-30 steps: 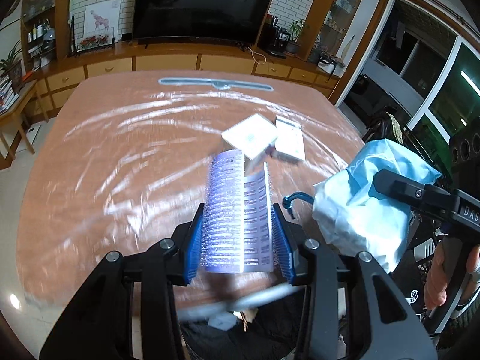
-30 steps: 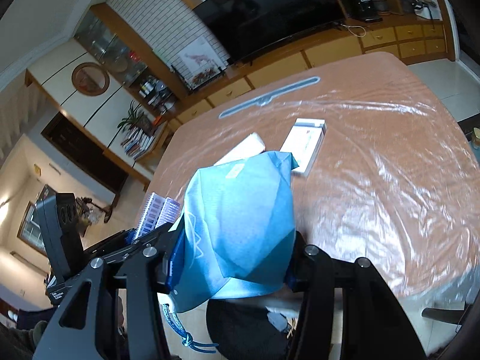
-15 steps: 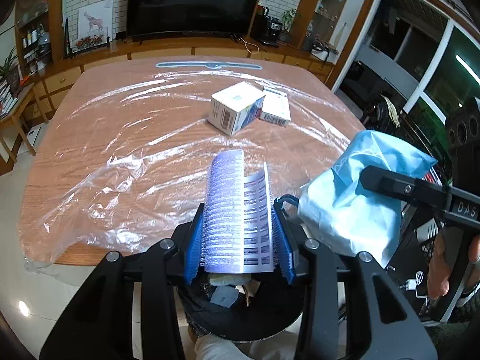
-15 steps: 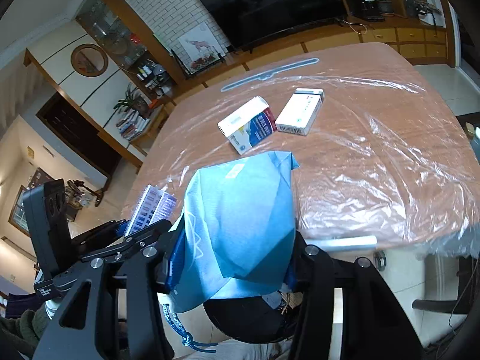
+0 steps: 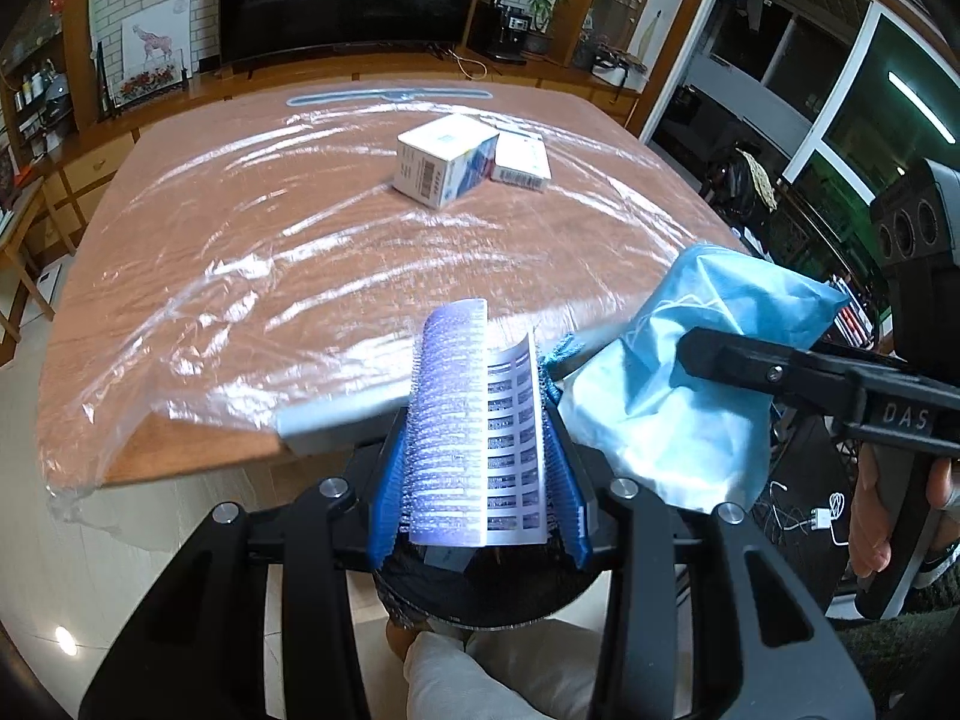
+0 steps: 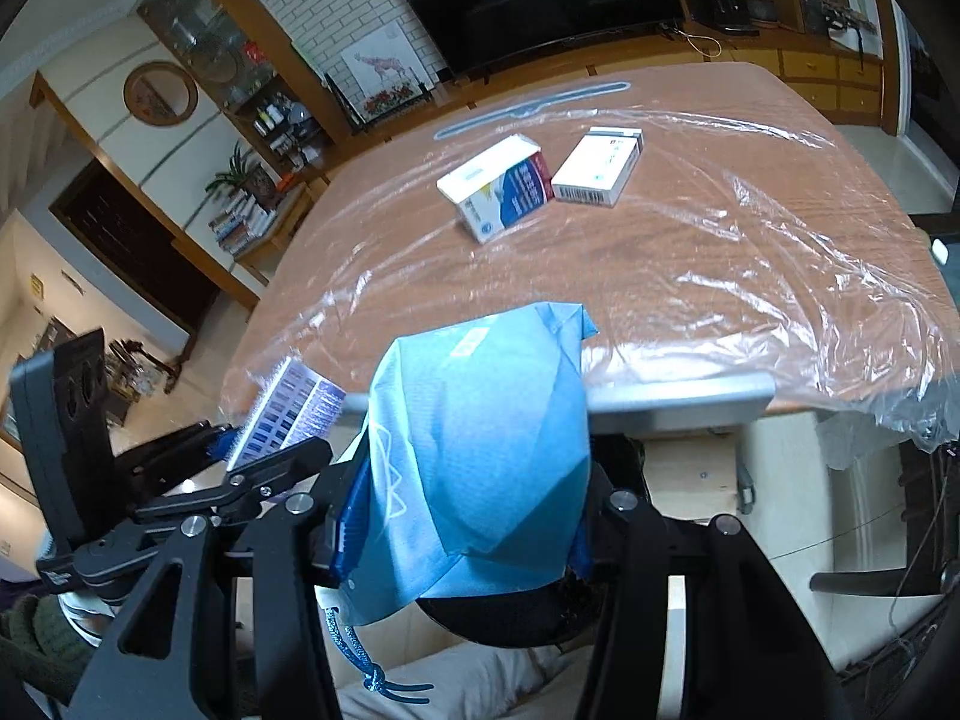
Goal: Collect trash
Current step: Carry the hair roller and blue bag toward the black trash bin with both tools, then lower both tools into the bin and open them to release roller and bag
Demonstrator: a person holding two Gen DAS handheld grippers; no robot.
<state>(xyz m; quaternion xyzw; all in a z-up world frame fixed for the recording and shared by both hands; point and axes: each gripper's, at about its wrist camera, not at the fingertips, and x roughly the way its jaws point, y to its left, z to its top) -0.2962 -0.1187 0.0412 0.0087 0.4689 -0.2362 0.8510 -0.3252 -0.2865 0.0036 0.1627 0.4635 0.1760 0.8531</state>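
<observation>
Only one clear text — "DAS", white letters on the black arm of the right gripper, seen from the left wrist view; any further letters are cut off by the hand. The leaflet clamped in the left gripper carries rows of fine print, too small to read. Barcodes show on the white-and-blue box and the flat white box on the table — digits illegible, brand text on the blue side not readable either.
</observation>
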